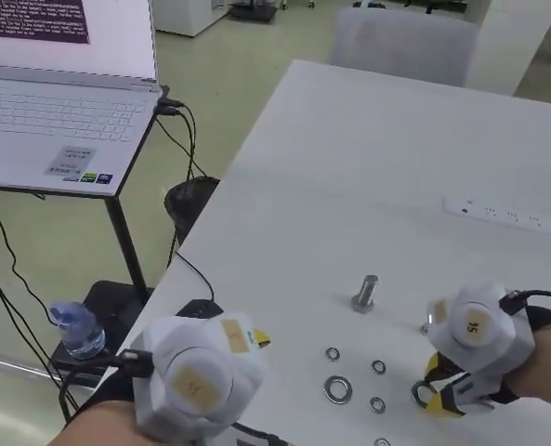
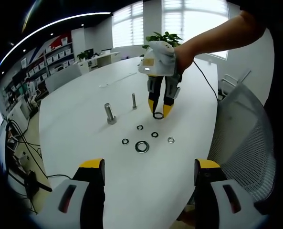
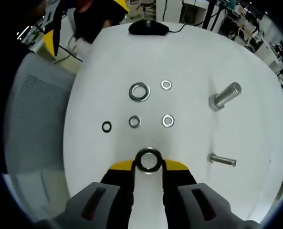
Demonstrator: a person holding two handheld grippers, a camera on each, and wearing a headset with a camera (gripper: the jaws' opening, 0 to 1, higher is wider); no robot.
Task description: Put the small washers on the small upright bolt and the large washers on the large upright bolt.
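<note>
So the right tongs are clamping a large washer by its rim, pointing down and keeping it roughly level with the hole open. I'm guessing that's so it can drop straight over a bolt shank. They're hovering just above the worktop, near the small upright bolt. That ring is looking way too wide for it though, so I'm betting it's meant for the large upright bolt standing a bit beyond. Both bolts are sitting head-down and, as far as I can tell, bare. The left tongs are waiting at the near edge of the worktop, spread wide and gripping nothing, probably just keeping out of the way. Between the two tools the rest of the pile is lying flat: a second large washer with four small washers scattered loosely around it, none touching. Off to the side a laptop is sitting on its own stand, and a power strip is lying further up the worktop.
</note>
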